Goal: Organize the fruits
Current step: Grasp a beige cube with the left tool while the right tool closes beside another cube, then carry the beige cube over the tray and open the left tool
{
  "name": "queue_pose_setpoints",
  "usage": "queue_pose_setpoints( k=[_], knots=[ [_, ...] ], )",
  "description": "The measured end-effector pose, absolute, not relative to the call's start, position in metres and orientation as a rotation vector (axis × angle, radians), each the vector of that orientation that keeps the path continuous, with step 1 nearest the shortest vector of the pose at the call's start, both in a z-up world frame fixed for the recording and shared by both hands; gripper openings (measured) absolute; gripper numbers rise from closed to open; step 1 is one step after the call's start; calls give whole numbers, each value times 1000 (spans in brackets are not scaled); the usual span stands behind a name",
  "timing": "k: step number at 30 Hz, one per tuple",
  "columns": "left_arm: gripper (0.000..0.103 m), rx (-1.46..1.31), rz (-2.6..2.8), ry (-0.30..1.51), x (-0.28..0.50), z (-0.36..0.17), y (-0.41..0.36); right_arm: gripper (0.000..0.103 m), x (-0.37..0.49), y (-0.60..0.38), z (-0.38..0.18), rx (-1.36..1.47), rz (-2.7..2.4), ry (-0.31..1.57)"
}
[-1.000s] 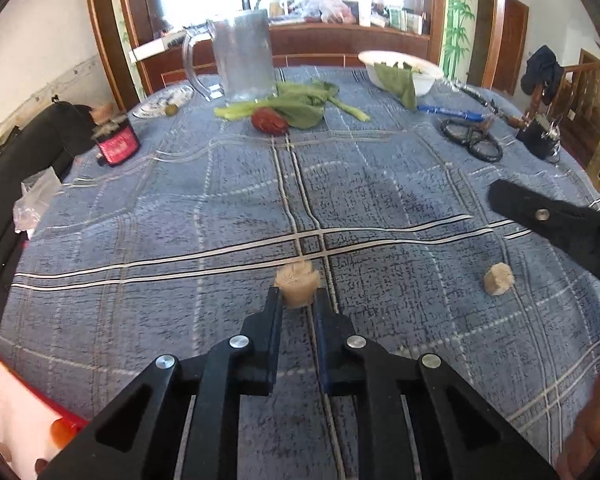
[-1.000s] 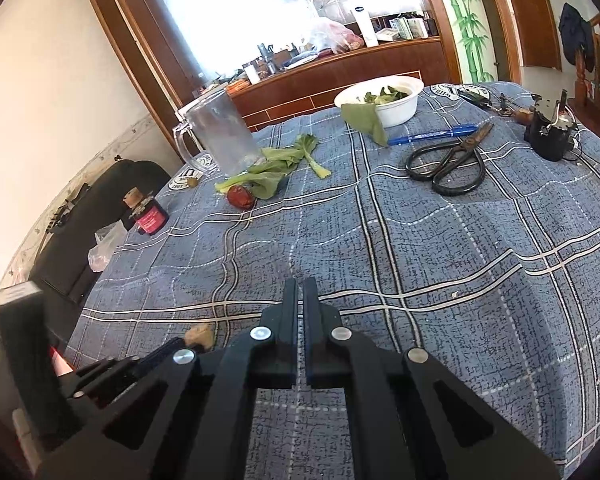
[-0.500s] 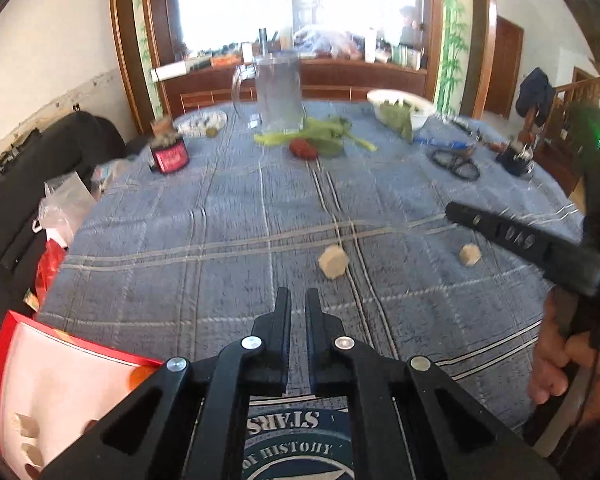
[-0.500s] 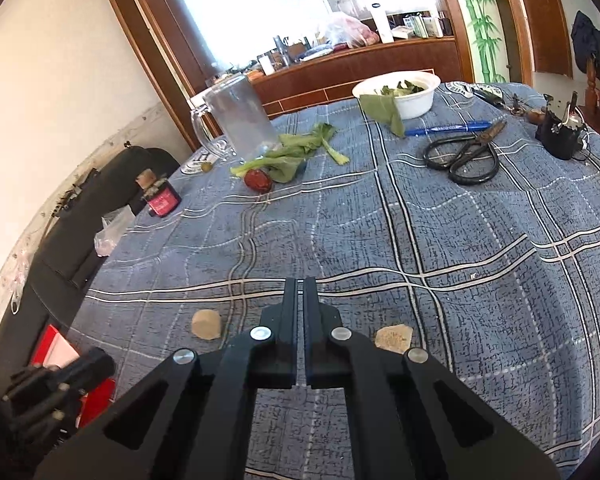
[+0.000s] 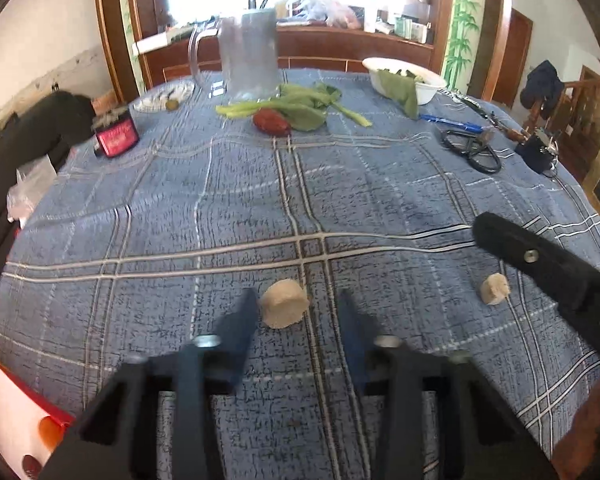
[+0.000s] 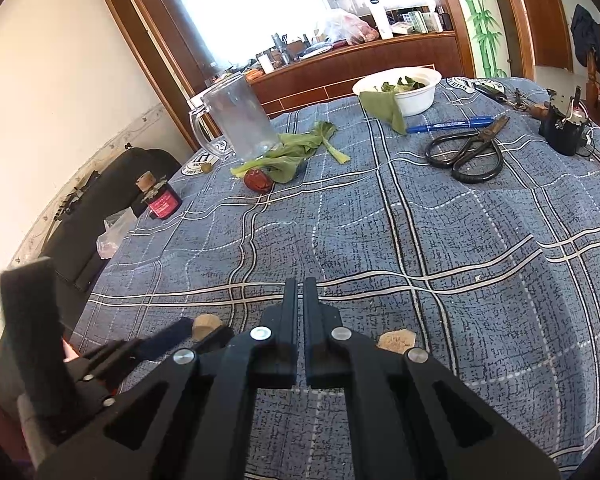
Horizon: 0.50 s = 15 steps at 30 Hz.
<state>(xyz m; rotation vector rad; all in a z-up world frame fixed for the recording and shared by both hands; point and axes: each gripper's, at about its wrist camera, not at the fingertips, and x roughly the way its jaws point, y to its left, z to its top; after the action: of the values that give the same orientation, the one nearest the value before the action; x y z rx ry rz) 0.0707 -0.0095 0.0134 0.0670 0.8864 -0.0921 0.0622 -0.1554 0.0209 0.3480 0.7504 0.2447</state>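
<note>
Nearest the left wrist camera, the left hand-held gripper (image 5: 296,316) stood wide, its blurred fingers reaching either side of a pale round fruit slice (image 5: 285,309) that lay on the blue plaid cloth of the surface (image 5: 220,184). The slice sat between the fingertips, not yet pinched, nearer the left finger than the right. At the bottom-left corner a red-edged tray (image 5: 16,412) showed, with something orange on it, probably other fruit, though only a sliver was in view. A second pale fruit piece (image 5: 494,289) lay off to the right, just below the dark arm of the right hand-held gripper (image 6: 300,292), whose fingers were narrow, nearly touching, and held nothing.

The step in hand looked like the pick-up of the near slice. The next move would call for closing the left fingers evenly on its sides, then lifting it clear and carrying it back toward the tray. The piece seemed soft, so a gentle squeeze would suit.

Farther off lay a red fruit (image 5: 271,122) against leafy greens (image 5: 300,106), with black scissors (image 5: 474,152) and a blue pen (image 5: 450,122) to the right. Beyond stood a red jar (image 5: 116,136), a clear pitcher (image 5: 250,56) and a white bowl (image 5: 414,82).
</note>
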Motion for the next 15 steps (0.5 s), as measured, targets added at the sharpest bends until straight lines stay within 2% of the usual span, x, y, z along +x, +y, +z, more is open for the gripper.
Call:
queue_pose_setpoints(
  k=[8, 15],
  knots=[
    [24, 51, -110, 848, 52, 28, -3, 4, 60, -152, 24, 334, 246, 736],
    [24, 32, -81, 700, -18, 86, 31, 4, 42, -142, 44, 324, 304, 655]
  ],
)
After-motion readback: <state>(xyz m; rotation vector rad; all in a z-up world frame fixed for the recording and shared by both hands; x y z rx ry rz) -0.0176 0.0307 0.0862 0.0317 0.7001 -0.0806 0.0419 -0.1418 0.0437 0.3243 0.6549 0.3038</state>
